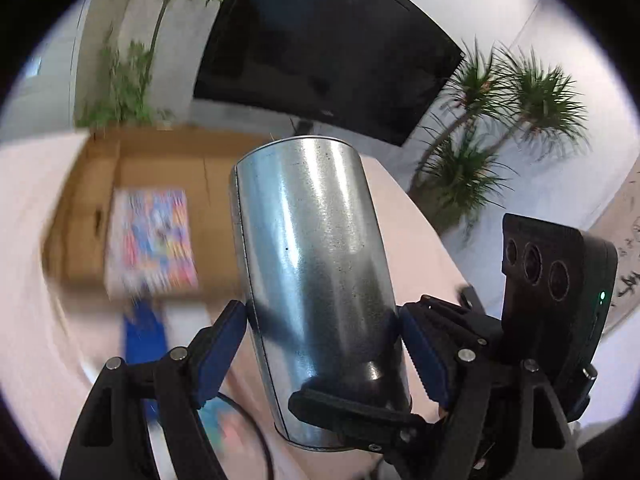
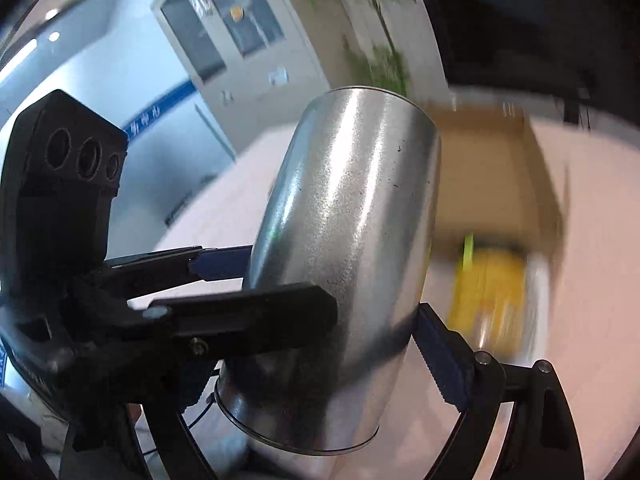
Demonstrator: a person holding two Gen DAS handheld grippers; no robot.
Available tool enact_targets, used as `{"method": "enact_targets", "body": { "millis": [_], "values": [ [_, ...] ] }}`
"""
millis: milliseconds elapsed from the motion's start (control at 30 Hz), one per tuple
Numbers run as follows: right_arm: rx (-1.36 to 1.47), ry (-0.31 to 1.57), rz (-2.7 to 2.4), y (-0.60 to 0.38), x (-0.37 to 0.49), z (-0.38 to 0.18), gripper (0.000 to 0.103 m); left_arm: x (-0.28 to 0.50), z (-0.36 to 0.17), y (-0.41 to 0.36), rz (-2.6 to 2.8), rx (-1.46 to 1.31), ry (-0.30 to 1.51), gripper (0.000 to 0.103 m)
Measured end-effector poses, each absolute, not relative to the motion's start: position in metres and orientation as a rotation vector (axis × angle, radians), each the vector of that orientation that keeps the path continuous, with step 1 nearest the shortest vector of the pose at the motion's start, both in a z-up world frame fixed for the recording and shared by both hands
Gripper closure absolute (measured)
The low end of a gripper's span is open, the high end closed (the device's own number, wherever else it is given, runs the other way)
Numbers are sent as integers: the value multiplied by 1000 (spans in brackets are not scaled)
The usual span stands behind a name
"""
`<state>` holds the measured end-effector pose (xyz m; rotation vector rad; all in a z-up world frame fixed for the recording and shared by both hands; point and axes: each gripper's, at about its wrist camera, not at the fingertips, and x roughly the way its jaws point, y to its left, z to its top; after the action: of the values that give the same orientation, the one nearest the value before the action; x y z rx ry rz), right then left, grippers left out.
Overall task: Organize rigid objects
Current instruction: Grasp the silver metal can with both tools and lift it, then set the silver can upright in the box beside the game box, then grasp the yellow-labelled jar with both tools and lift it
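Both tools are clamped on the same shiny galvanized metal cylinder (image 1: 316, 280): left tool (image 1: 324, 344) squeezing its lower sides, right tool (image 2: 332, 308) likewise. It's lifted off the pale pink worktop (image 1: 32, 248), tilted. Ahead-left of the left tool sits an open brown cardboard box (image 1: 160, 164) with a blurry colourful book (image 1: 152, 236) inside.

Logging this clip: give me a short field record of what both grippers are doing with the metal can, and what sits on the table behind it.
held object: metal can, shiny cylinder, tilted
left gripper: blue pads against both sides of the can
right gripper: also closed on the same can, crossing the left one
cardboard box: open, on the table behind the can
box contents: colourful flat item; yellow object, blurred
background: dark screen, potted plants
image quality: motion blur
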<state>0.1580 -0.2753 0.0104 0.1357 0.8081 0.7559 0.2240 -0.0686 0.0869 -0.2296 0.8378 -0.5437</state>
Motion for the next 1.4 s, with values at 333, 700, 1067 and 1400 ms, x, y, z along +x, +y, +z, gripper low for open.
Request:
{"method": "enact_targets", "body": {
  "millis": [333,700,1067,1400],
  "values": [
    [245,1039,744,-242,343,-32,13,390,33,-42,-518,-334,1058,25],
    [176,1242,641,-227,392,-140,15,422,-64,-47,-503,-396,1247,30],
    [208,1176,665,-260,367,-114,43,413,-57,-44,-455,-378,1238,34],
    [192,953,554,-318,261,-79,14,212,68,15,-246,-144,711,14]
  ]
}}
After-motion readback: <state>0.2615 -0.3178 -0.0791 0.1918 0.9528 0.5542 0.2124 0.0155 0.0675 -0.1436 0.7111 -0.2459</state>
